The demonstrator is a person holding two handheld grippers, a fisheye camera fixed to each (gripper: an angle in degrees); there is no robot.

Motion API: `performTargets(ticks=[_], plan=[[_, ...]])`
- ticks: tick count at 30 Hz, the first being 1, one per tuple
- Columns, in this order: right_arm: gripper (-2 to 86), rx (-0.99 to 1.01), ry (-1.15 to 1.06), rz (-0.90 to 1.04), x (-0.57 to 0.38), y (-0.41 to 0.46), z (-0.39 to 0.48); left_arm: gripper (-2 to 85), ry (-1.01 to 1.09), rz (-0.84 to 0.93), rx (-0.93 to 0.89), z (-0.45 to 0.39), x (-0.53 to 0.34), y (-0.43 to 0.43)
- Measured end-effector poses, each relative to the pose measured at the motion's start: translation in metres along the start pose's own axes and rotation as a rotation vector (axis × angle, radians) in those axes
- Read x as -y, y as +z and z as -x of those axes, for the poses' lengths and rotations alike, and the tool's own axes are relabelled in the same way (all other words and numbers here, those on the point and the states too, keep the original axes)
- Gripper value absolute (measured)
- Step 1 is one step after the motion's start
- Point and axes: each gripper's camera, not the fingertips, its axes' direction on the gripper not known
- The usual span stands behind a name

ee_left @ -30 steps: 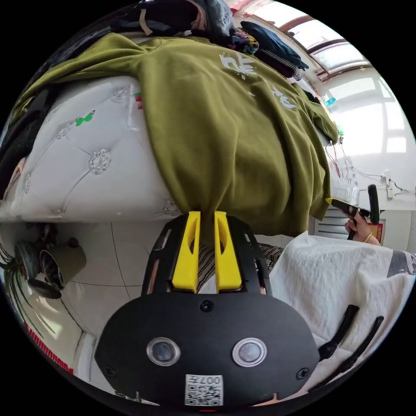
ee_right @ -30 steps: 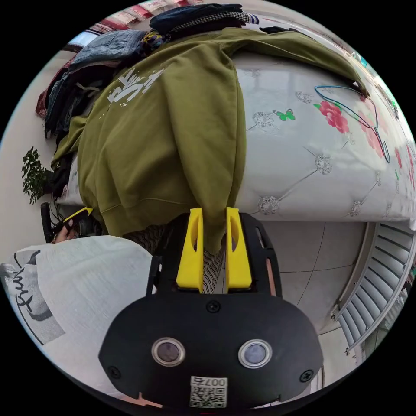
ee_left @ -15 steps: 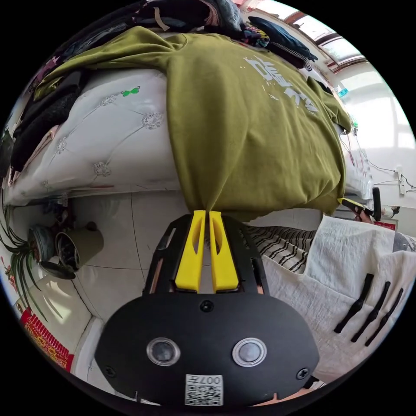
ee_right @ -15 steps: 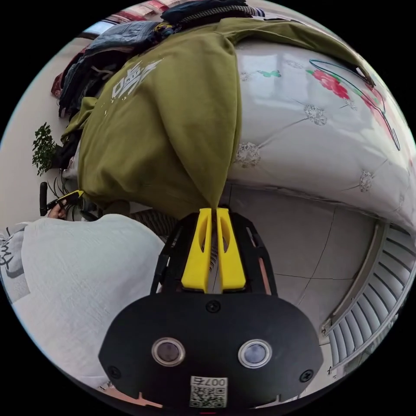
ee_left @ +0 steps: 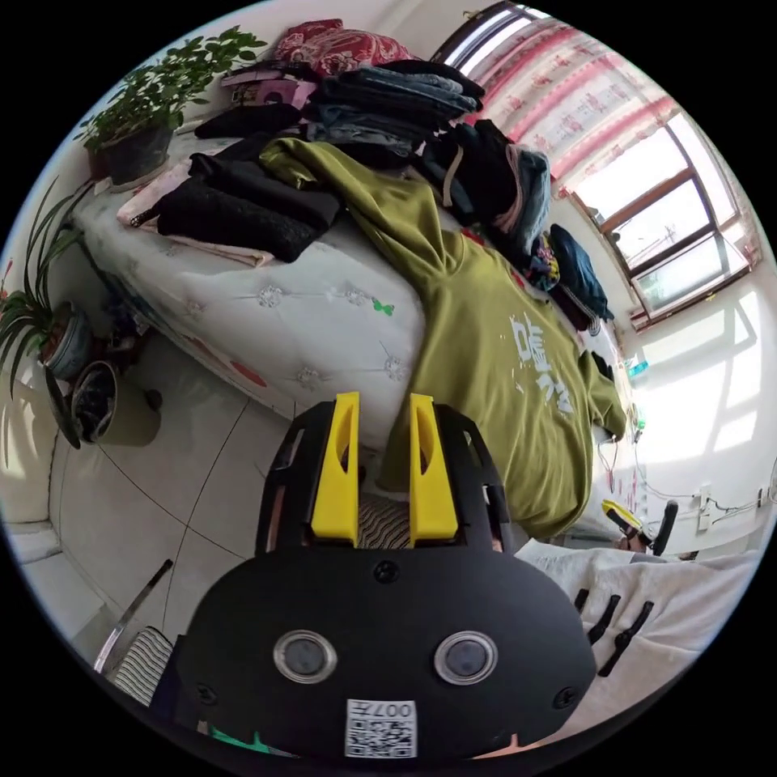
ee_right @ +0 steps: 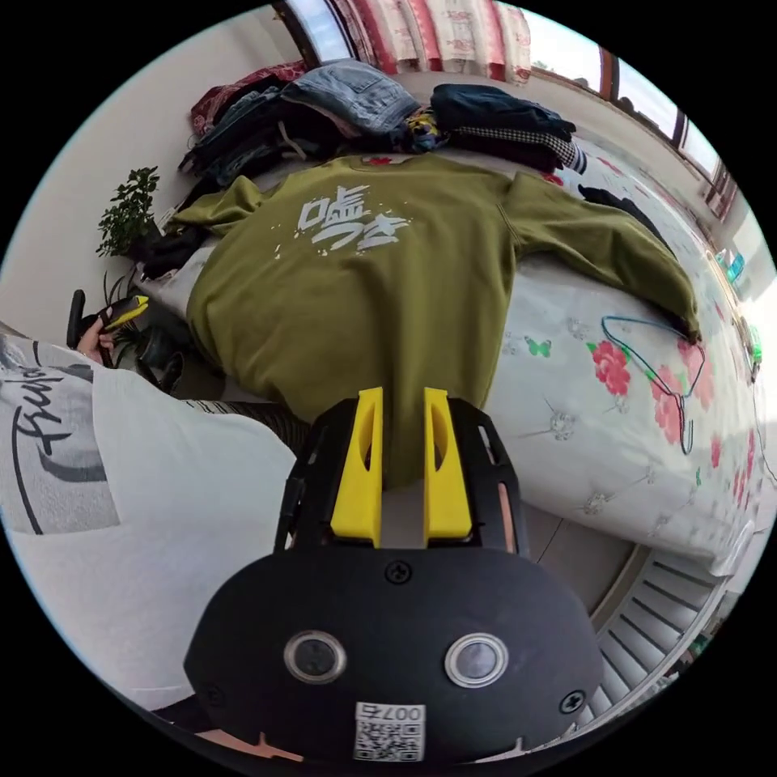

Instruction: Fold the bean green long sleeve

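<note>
The bean green long sleeve [ee_right: 364,291] lies spread front-up on the white quilted bed [ee_right: 583,421], white print showing, both sleeves out to the sides. Its hem hangs over the bed's near edge. My right gripper [ee_right: 403,392] is open, and the hanging hem shows in the gap between its jaws. In the left gripper view the shirt [ee_left: 502,380] runs across the bed [ee_left: 307,316]; my left gripper [ee_left: 382,398] is open just left of the hem corner, with nothing between its jaws. The other gripper's yellow tip shows at each view's side.
Piles of dark clothes and jeans [ee_right: 348,97] line the bed's far side. A blue wire hanger [ee_right: 672,364] lies beside the right sleeve. Potted plants [ee_left: 137,105] and floor pots [ee_left: 89,388] stand to the left. A radiator [ee_right: 672,599] is on the right.
Both grippers were shut on the hem corners half a second ago; both have since opened and let go. The views have risen, and the shirt has settled flat on the bed.
</note>
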Motion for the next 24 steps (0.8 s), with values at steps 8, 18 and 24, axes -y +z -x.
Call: performTargets(ticks=[8, 18, 24], plan=[[4.3, 0.037, -0.151, 0.089, 0.109, 0.056, 0.111, 11.1, -0.154, -0.240, -0.055, 0.055, 0.133, -0.017], [5.6, -0.064, -0.143, 0.125, 0.152, 0.064, 0.152, 10.0, -0.283, -0.299, -0.047, 0.114, 0.252, -0.006], [6.7, -0.033, 0.046, 0.049, 0.149, 0.051, 0.131, -0.5, -0.203, -0.389, -0.125, 0.080, 0.262, -0.010]])
